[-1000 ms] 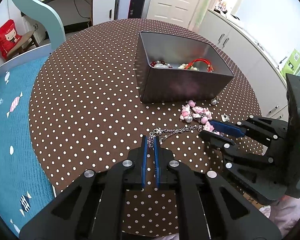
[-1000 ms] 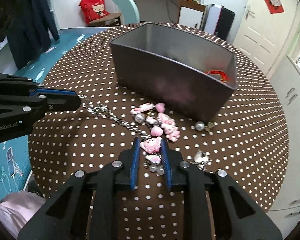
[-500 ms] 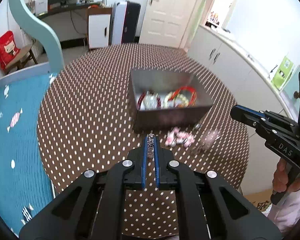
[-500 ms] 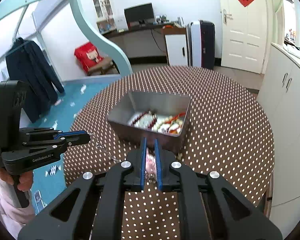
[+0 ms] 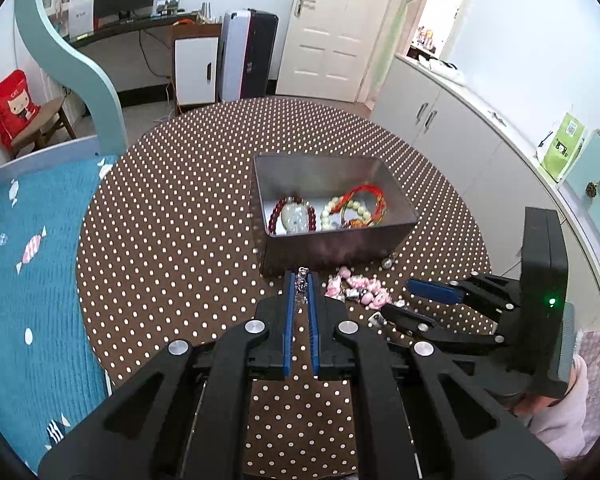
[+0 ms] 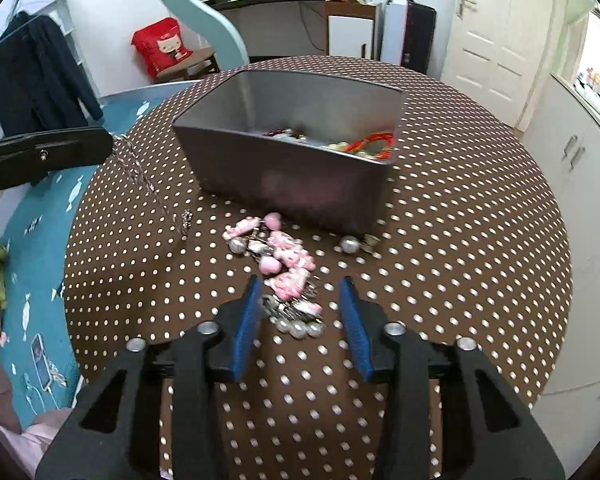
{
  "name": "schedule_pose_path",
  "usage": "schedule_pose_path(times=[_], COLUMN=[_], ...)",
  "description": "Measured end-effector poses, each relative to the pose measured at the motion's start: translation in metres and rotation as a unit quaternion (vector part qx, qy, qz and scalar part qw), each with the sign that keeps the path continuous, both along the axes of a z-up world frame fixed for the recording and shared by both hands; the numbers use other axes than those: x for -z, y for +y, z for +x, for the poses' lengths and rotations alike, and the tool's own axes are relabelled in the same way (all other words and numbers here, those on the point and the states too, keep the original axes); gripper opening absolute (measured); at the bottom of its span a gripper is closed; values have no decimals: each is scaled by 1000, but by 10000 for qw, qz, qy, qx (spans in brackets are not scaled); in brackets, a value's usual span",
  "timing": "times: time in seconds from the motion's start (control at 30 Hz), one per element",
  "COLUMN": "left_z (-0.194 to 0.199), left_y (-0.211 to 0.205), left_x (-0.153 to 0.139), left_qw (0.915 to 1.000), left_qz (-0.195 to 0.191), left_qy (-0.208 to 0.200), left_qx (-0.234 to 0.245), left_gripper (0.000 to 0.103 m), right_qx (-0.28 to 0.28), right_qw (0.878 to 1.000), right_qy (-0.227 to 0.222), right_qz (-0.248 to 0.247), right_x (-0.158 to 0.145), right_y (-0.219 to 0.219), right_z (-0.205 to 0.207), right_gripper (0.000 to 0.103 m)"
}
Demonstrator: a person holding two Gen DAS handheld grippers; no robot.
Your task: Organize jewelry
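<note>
The left gripper [image 5: 300, 284] is clamped on the upper end of a silver chain [image 6: 148, 180], its blue pads nearly together with the links pinched between them. From that gripper the chain hangs slanting down and to the right in the right wrist view, its lower end [image 6: 186, 220] at or just above the dotted cloth; contact cannot be told.

The right gripper [image 6: 300, 300] has its jaws opening, with a clear gap between the pads. The pink charm cluster [image 6: 278, 254] lies on the desk [image 6: 460, 240] just ahead of and partly between the pads, which do not press on it. The cluster's long axis runs from the near pads away toward the tin's near wall.

The metal tin [image 5: 332, 248] stands just beyond the cluster, open at the top, with a dark red bead bracelet [image 5: 294, 214] and red cord bracelets [image 5: 364, 204] inside. A pearl bead [image 6: 350, 245] lies by the tin's near right corner. Bare cloth spreads left and right of the tin out to the desk's round edge.
</note>
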State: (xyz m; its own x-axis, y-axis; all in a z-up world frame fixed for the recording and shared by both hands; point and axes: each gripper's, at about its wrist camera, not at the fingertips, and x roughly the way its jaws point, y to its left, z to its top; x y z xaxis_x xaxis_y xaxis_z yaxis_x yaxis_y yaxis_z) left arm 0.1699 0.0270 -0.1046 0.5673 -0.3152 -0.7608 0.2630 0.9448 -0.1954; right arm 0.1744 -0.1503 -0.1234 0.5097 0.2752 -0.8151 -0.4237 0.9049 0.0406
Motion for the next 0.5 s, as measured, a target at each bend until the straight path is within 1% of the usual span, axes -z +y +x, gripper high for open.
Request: schedule_pose_path(times=[0.07, 0.1, 0.13, 0.2, 0.27, 0.3, 0.37, 0.4, 0.43, 0.5], left_z=[0, 1, 1, 3, 4, 5, 5, 5, 5, 5], left_y=[1, 1, 1, 1, 2, 2, 3, 3, 3, 3], left_x=[5, 6, 8, 10, 13, 14, 16, 16, 16, 14], left_qw=[10000, 10000, 10000, 9999, 9999, 9998, 9998, 9998, 9998, 9999], left_qz=[12, 15, 14, 14, 28, 18, 15, 12, 7, 3], left_qy=[50, 69, 92, 124, 154, 174, 190, 191, 184, 158], left_qx=[-17, -26, -34, -40, -50, -62, -79, -79, -74, -62], left_gripper=[6, 6, 6, 6, 6, 6, 6, 6, 6, 6], right_qx=[-224, -269, -288, -353, -303, -283, -223, -186, -150, -78], right_qw=[9996, 9989, 9981, 9971, 9973, 9978, 9984, 9987, 9991, 9997], right_qy=[-92, -114, -121, -187, -176, -184, -196, -219, -204, -192], right_qz=[-175, -366, -533, -641, -648, -578, -485, -428, -328, -110], right_x=[2, 5, 8, 11, 9, 7, 2, -1, -5, -12], right_y=[11, 16, 20, 23, 20, 18, 12, 8, 4, -3], right_z=[-1, 1, 2, 4, 6, 6, 7, 6, 7, 7], right_gripper=[34, 30, 22, 21, 19, 17, 17, 8, 1, 1])
